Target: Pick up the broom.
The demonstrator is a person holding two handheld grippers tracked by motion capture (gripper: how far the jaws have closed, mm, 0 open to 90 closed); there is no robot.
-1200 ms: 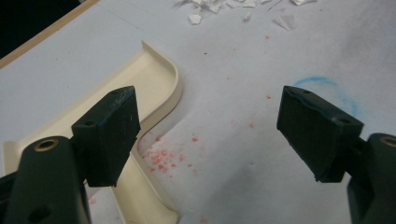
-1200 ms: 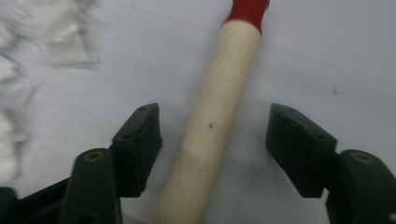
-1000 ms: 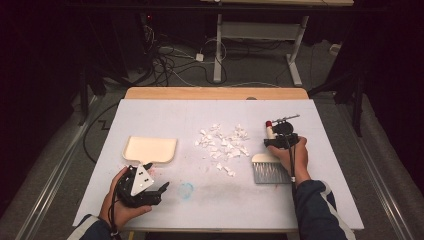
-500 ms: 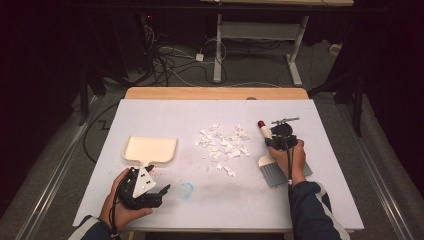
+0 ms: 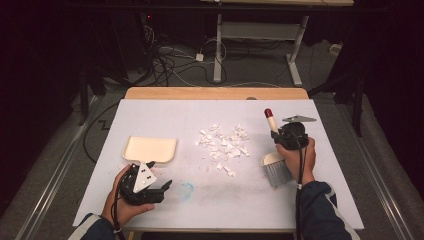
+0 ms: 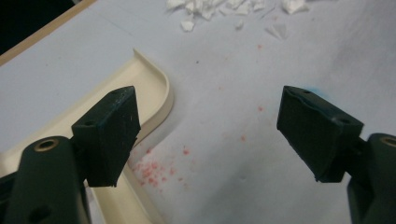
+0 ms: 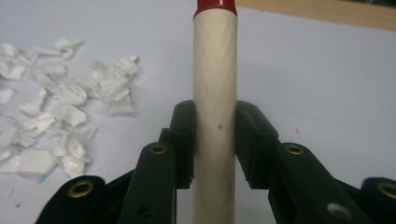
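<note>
Gripping the brush (image 5: 274,150) by its cream handle, the right gripper (image 5: 291,136) has its jaws closed tight on the shaft, one on each side, as the right gripper view makes plain with the handle (image 7: 214,93) rising straight up between them to its red tip (image 7: 215,5). In the high view the brush leans, red tip pointing away from the person and slightly left, while the grey bristle head (image 5: 276,171) sits low toward the near side of the counter (image 5: 165,112), just beside the person's right hand (image 5: 299,159); whether the bristles touch the surface cannot be told. Left of the brush, near but apart from it, lies a loose scatter of white paper scraps (image 5: 223,145), roughly mid-counter. Farther left rests the cream dustpan (image 5: 150,149), flat on the counter and well apart from the scraps. Just near of the dustpan, the left gripper (image 5: 165,187) is held in the person's left hand (image 5: 122,202); its jaws stand wide open with nothing between them, and in the left gripper view the left jaw overlaps the dustpan's curved rim (image 6: 161,93) while the right jaw hangs over bare counter speckled with faint red marks (image 6: 154,170). A pale blue smudge (image 5: 187,189) marks the counter close to that gripper's tips.
</note>
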